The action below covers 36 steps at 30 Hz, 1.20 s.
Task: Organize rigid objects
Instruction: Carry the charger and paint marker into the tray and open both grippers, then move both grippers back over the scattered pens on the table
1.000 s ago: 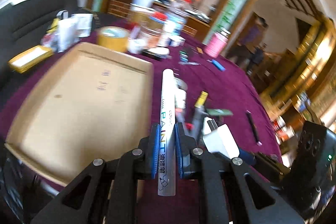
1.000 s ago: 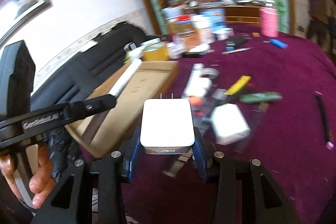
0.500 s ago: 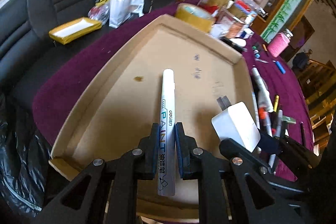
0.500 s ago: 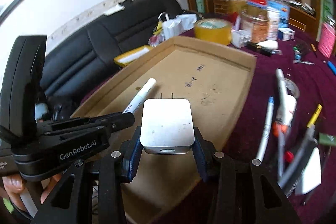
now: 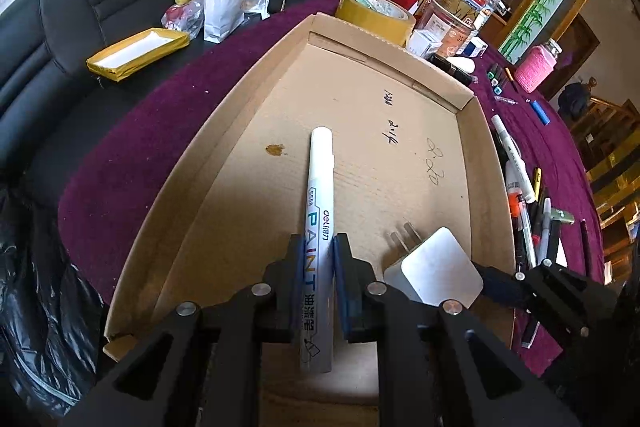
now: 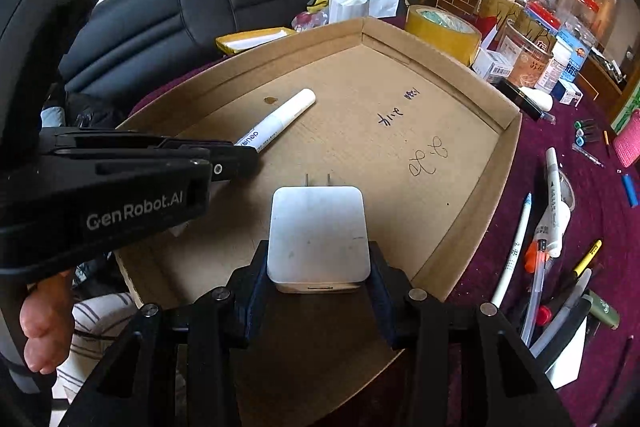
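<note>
White paint marker (image 5: pixel 319 227) is clamped between the pads of the left gripper (image 5: pixel 317 267), barrel running straight out along the fingers, capped end pointing toward the far wall of the cardboard tray (image 5: pixel 256 95); the marker's rear end sticks out behind the pads. It sits over the tray floor, roughly mid-width, just right of a small brown stain (image 5: pixel 275 149); can't tell if it touches the floor. White plug adapter (image 6: pixel 318 233) is gripped by its two sides in the right gripper (image 6: pixel 318 267), prongs facing away toward the far wall, flat face up to the camera. It is over the near right part of the tray, beside the right wall, just to the right of the marker; in the left view the adapter (image 5: pixel 434 273) appears next to the left fingers, not touching them. Both held above the tray interior, both tools angled down into it. Handwritten scribbles (image 6: pixel 428 157) on the tray floor lie beyond the adapter. Tray rests on a purple tablecloth (image 5: pixel 132 163); a tape roll (image 5: pixel 374 13) stands at the tray's far edge, and loose pens (image 6: pixel 552 227) lie on the cloth past the right wall.
</note>
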Available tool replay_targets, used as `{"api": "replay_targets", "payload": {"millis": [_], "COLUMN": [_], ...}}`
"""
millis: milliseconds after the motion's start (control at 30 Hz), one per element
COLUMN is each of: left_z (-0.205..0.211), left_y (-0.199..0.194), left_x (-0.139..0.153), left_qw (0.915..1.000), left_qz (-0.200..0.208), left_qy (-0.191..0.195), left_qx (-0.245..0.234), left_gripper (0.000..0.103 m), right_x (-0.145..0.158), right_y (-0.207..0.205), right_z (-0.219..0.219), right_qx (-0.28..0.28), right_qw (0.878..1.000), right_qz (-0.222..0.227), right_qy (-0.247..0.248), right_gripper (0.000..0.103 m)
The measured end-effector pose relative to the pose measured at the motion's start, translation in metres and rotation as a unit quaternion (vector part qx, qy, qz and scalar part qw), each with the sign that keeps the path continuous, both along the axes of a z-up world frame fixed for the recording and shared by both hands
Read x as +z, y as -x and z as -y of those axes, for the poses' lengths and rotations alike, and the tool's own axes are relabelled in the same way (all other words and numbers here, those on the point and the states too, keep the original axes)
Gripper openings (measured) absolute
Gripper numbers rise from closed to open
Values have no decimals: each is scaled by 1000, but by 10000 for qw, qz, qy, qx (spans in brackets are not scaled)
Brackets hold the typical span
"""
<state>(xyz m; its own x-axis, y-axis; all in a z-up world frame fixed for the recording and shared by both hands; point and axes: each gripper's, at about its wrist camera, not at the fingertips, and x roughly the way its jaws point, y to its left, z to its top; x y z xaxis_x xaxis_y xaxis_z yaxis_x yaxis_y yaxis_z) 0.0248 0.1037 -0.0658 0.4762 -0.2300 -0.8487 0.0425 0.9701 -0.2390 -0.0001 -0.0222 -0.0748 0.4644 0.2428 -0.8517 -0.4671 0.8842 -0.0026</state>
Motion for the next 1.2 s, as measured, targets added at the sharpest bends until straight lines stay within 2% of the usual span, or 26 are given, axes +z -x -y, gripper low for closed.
{"api": "replay_targets", "payload": {"millis": [67,267,400,600,667,700,733,800,867,1033,1133,1200], "left_z": [3,9,6,18,20,20,18,14,10,-7,-2,9], "left_y": [-3,-11,-19,-20,-19,-19,-18,-16,-15,-14,-3,10], "left_x": [0,1,1,1,1,1,2,2,1,5,20,36], "left_qw": [10000,9993,9975,9977,9977,9978,9981,9989,9993,9980,9986,9984], "left_qz": [-31,-119,-404,-291,-240,-212,-176,-105,-32,-88,173,537], "left_qy": [-67,-230,187,-182,-221,-148,-50,12,33,619,498,174], "left_qx": [-32,-284,-542,-592,-601,-606,-587,-467,-365,-82,-91,-22], "left_gripper": [14,14,14,14,16,22,27,54,64,66,66,67], "right_x": [-1,-1,-1,-1,0,-1,-1,0,2,15,30,40], "right_y": [-2,-16,-21,-17,-17,-17,-16,-11,-6,9,27,43], "right_z": [-2,1,1,-4,-5,-5,-5,-5,-5,6,23,45], "right_qx": [13,13,-34,-79,-96,-100,-83,-5,49,117,129,68], "right_qw": [10000,9998,9997,9999,9999,9999,9999,9999,9999,9992,9967,9920], "right_qz": [13,-169,-156,-69,-56,-40,-15,66,132,285,434,553], "right_qy": [78,-138,-177,-113,-93,-79,-81,-85,-72,-268,-674,-1136], "right_gripper": [49,49,49,50,54,64,66,70,74,75,75,76]}}
